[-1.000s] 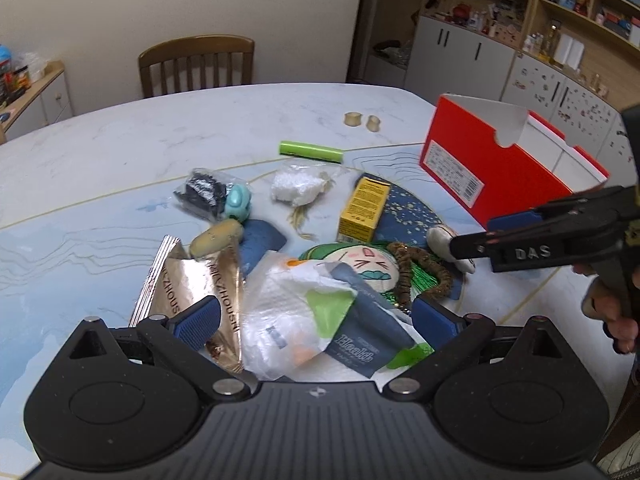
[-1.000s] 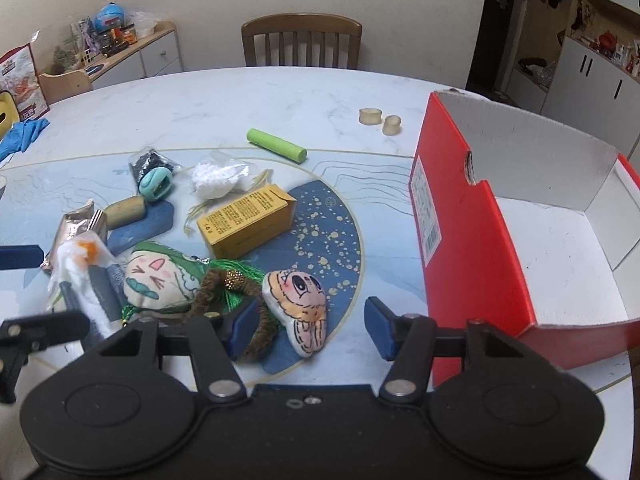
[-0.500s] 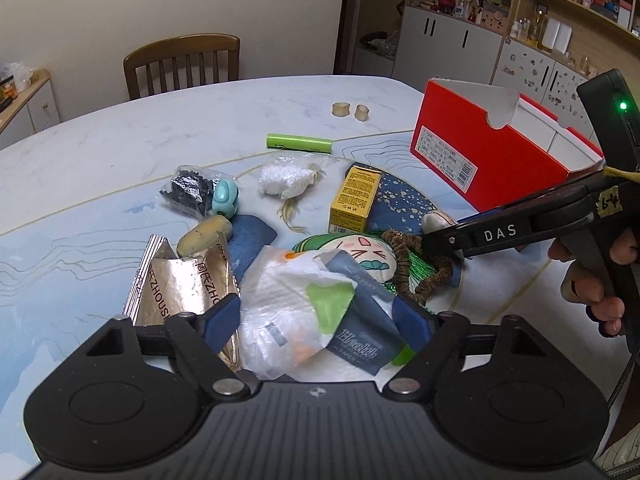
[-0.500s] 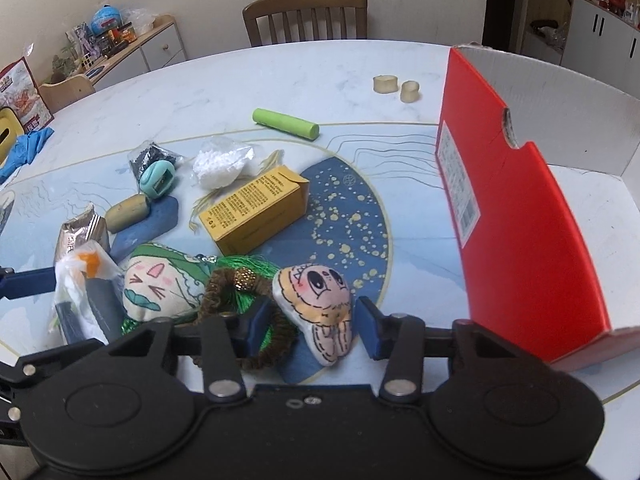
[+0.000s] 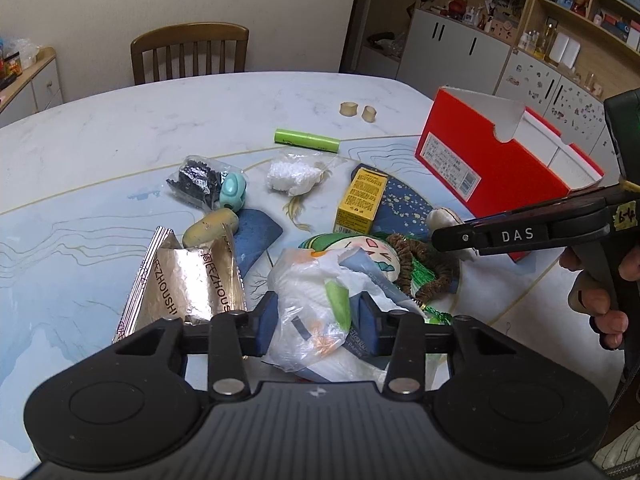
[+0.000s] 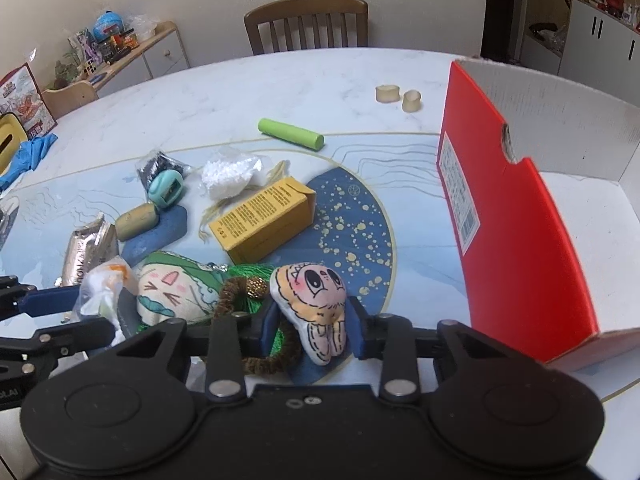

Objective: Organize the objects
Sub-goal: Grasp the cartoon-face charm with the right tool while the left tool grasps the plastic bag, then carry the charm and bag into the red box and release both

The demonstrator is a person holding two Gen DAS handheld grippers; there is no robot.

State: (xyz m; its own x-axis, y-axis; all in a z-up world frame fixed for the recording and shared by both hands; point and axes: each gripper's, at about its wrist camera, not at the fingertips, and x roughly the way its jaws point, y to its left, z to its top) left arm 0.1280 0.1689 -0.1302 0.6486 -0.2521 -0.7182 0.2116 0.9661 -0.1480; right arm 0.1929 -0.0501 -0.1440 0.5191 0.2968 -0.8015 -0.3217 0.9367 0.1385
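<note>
My left gripper (image 5: 317, 318) is closing its jaws, and its blue pads press both sides of a crinkled white plastic pack (image 5: 316, 300) lying on the table. The jaws of my right gripper (image 6: 314, 326) are closing too. Its pads touch both sides of a small plush face doll (image 6: 316, 300), which rests beside a brown cord loop (image 6: 276, 356). A green-hooded plush doll (image 6: 172, 288) lies between the two grippers. An open red shoe box (image 6: 520, 220) stands to the right.
Scattered on the table are a yellow carton (image 6: 264, 220), a green tube (image 6: 290, 133), a foil packet (image 5: 188, 280), a teal clip (image 6: 166, 188), a white wad in a bag (image 6: 230, 172) and two small rolls (image 6: 400, 96). A wooden chair (image 5: 190, 54) stands at the far side.
Both grippers' jaws have narrowed. The left pads came in onto the plastic pack, and the right gripper moved forward so its pads now bracket the small plush doll.
</note>
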